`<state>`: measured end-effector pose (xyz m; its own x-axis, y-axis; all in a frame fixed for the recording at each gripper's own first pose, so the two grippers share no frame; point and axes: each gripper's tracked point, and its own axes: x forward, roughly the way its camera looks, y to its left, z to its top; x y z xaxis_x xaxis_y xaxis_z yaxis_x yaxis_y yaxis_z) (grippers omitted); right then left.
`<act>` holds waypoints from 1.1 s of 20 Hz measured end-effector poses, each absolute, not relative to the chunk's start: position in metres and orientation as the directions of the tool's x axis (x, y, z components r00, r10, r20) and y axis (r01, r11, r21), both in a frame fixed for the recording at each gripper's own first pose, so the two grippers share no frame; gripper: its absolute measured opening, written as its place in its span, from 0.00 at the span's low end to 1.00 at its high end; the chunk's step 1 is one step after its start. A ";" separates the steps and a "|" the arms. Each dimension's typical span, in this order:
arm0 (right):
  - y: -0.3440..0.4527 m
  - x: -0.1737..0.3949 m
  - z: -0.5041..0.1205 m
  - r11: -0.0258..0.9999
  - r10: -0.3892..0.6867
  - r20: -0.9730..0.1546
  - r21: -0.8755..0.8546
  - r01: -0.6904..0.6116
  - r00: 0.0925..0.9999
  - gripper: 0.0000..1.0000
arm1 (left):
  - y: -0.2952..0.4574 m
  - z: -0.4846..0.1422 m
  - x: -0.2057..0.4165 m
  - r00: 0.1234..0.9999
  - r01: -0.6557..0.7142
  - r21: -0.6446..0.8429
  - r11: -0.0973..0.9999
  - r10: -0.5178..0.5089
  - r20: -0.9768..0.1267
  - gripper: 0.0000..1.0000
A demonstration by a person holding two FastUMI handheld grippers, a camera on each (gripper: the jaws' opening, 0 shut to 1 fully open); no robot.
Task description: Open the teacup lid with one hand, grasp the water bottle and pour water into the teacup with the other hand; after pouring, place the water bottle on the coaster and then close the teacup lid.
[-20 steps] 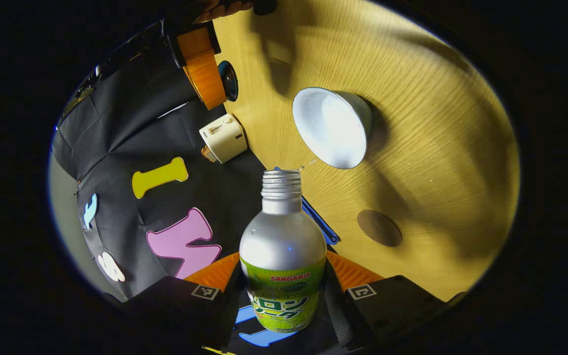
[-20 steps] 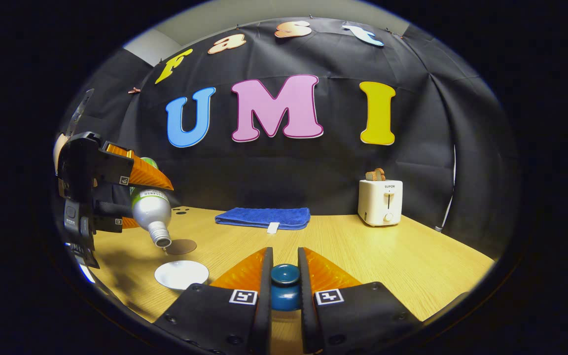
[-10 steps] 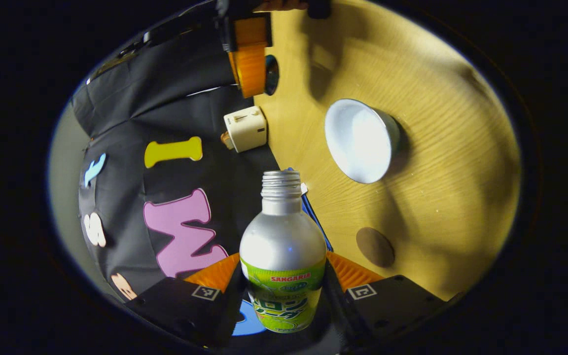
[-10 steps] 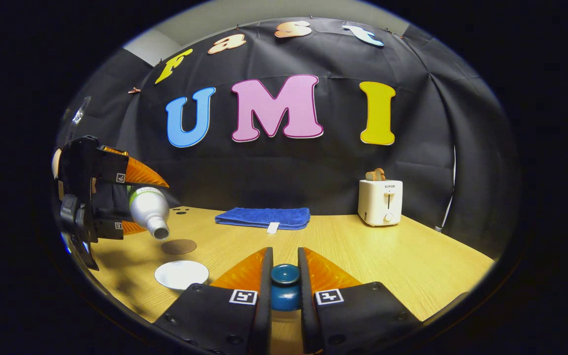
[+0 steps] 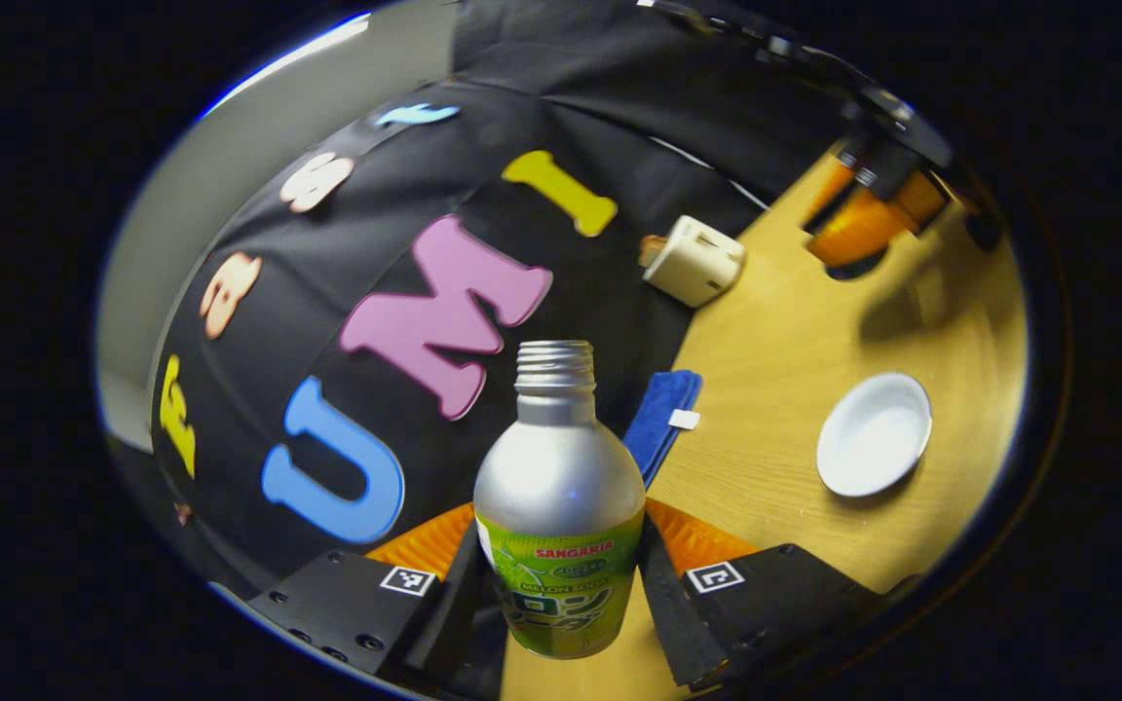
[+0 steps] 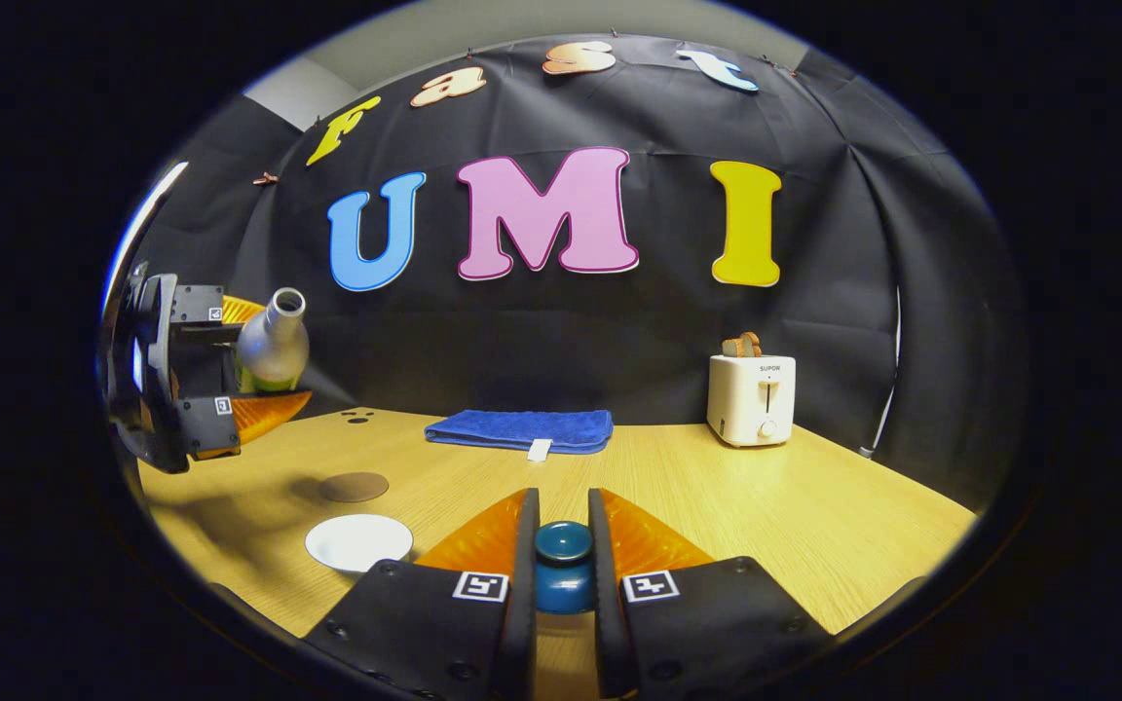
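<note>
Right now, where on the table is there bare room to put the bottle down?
The coaster is bare, just behind the open teacup. A wide bare stretch of table lies right of the right gripper, before the toaster. The blue towel takes the back edge.

wooden table [image 6: 717,497] before me: open white teacup [image 6: 358,541] near front left, brown coaster [image 6: 354,486] just behind it, folded blue towel [image 6: 520,429] along back edge, cream toaster [image 6: 752,398] at back right.
</note>
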<state>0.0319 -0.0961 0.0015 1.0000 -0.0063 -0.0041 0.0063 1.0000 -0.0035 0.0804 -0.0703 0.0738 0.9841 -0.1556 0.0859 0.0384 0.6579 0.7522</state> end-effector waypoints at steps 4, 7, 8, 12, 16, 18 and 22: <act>-0.094 0.032 0.001 1.000 0.009 -0.005 -0.003 -0.009 1.000 0.28 | -0.066 0.069 0.113 0.990 0.043 0.324 0.945 -0.083 0.111 0.78; -0.095 0.031 0.001 1.000 0.005 -0.006 -0.004 -0.005 1.000 0.28 | -0.072 0.061 0.146 0.991 0.077 0.100 0.992 -0.087 0.105 0.78; -0.094 0.032 0.001 1.000 0.005 -0.005 -0.004 -0.005 1.000 0.28 | -0.075 0.054 0.153 0.991 0.093 0.045 0.995 -0.097 0.093 0.78; -0.092 0.030 0.001 1.000 0.016 -0.006 -0.003 -0.016 1.000 0.28 | -0.076 0.041 0.174 0.989 0.137 -0.080 0.987 -0.131 0.073 0.78; -0.094 0.029 0.001 1.000 0.008 -0.005 -0.004 -0.008 1.000 0.28 | -0.077 0.010 0.202 0.988 0.154 -0.068 0.986 -0.155 -0.001 0.79; -0.094 0.029 0.001 1.000 0.008 -0.005 -0.004 -0.008 1.000 0.28 | -0.082 0.005 0.211 0.986 0.165 -0.078 0.983 -0.166 -0.008 0.80; -0.094 0.029 0.001 1.000 0.008 -0.005 -0.004 -0.008 1.000 0.28 | -0.076 -0.002 0.213 0.988 0.148 -0.063 0.987 -0.149 -0.024 0.81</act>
<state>0.0290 -0.0941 0.0012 1.0000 0.0080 -0.0050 -0.0080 1.0000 -0.0038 0.2127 -0.0764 -0.0022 0.9885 -0.1493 -0.0244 0.1475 0.9871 -0.0626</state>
